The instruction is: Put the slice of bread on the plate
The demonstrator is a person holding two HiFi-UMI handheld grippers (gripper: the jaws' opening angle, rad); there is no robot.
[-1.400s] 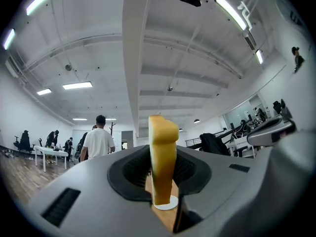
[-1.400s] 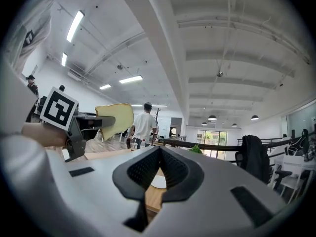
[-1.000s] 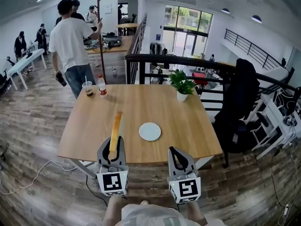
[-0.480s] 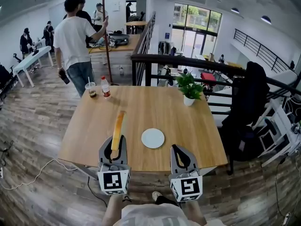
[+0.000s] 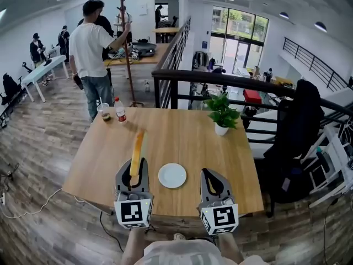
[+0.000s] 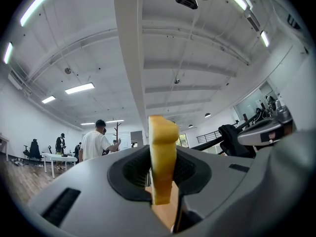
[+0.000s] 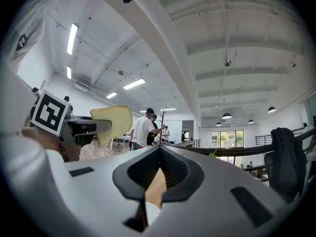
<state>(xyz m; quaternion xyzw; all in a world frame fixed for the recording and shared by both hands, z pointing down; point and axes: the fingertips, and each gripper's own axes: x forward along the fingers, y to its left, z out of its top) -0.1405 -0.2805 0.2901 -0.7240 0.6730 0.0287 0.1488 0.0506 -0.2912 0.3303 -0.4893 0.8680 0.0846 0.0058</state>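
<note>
A yellow-crusted slice of bread (image 5: 135, 150) stands on edge, sticking forward out of my left gripper (image 5: 134, 169), which is shut on its lower end. In the left gripper view the bread (image 6: 162, 157) is pinched between the dark pads. The white round plate (image 5: 172, 175) lies empty on the wooden table (image 5: 187, 134), near its front edge, between the two grippers. My right gripper (image 5: 211, 182) hovers to the plate's right, shut and empty. In the right gripper view its jaws (image 7: 159, 157) meet, and the bread (image 7: 112, 122) shows to the left.
A potted plant (image 5: 222, 115) stands at the table's far right. A bottle (image 5: 120, 112) and a cup (image 5: 104, 112) sit at the far left corner. A person (image 5: 94, 51) stands behind that corner. A black railing (image 5: 231, 80) and a jacket-draped chair (image 5: 298, 128) lie beyond and right.
Both grippers have moved forward over the table's front edge, so the plate now lies level with them and between them. The bread stays held in the left gripper.
</note>
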